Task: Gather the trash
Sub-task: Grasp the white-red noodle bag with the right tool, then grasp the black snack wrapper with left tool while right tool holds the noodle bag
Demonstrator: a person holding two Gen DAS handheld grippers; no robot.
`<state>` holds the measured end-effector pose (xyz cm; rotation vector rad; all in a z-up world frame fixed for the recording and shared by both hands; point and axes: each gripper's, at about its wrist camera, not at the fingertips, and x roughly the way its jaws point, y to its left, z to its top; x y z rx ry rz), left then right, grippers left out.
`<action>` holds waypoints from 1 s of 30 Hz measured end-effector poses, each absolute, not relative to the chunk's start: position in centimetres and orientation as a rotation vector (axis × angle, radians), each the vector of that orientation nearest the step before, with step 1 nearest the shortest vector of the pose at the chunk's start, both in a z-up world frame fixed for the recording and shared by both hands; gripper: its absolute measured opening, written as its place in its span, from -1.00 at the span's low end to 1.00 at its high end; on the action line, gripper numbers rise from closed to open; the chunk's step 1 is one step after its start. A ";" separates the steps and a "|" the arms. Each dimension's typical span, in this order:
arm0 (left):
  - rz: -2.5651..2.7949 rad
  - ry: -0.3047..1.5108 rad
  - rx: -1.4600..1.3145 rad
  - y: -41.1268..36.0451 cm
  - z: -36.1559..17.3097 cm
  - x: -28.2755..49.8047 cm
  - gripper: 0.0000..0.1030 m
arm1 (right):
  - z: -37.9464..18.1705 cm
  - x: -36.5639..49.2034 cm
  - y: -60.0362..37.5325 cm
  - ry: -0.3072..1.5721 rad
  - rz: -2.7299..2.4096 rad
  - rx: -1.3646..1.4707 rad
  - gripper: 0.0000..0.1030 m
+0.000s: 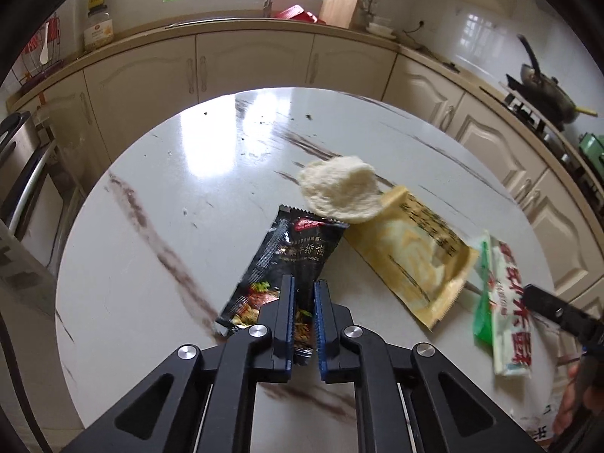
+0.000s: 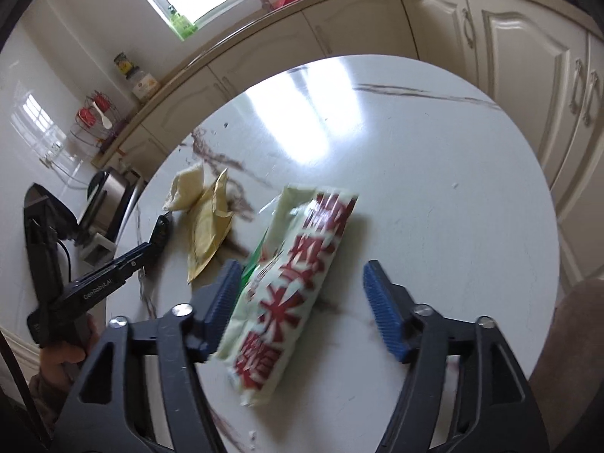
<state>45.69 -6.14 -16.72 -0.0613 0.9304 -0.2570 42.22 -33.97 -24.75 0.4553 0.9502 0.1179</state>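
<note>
On the round marble worktop (image 1: 158, 196): four pieces of trash lie together near the front edge.
Left claw (image 1: 304, 290): jaws nearly together, clamped on the near end of the black sauce sachet (image 1: 287, 264), which sits pinched between the blue pads.
Right claw (image 2: 302, 283): jaws wide apart, straddling the white-and-red snack wrapper (image 2: 290, 287); the left pad is touching or just beside its green edge, the right pad well apart from it.
Other trash: a yellow sachet (image 1: 411, 253) lies between the black sachet and the wrapper, and a pale crumpled wad (image 1: 339, 188), seemingly paper, rests on the far ends of both sachets.
Step in hand, as I judge it: the left side has its grip; the right is lining up to close on the wrapper.
Doing it well: centre the right claw across the wrapper's width, drop low enough that both pads meet the film, then close firmly, since slick film likely slides.
Risk: lifting the black sachet may drag the wad off.
Containers: no bin or bag shows in either view, so I cannot tell where the trash goes.
Wrapper contents: it looks puffed, but what it holds is hidden.
</note>
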 end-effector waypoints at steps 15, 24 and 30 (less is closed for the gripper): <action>-0.334 0.920 -0.102 -4.0 -15.1 40.2 -0.96 | -24.6 42.5 -27.9 0.955 0.027 0.080 -0.08; -0.304 0.920 -0.151 -2.1 -14.0 40.3 -0.83 | -22.3 40.7 -29.3 0.865 0.085 0.137 -0.63; -0.297 0.920 -0.128 -3.1 -14.0 41.8 -0.06 | -21.0 40.5 -29.5 0.823 0.097 0.136 -0.69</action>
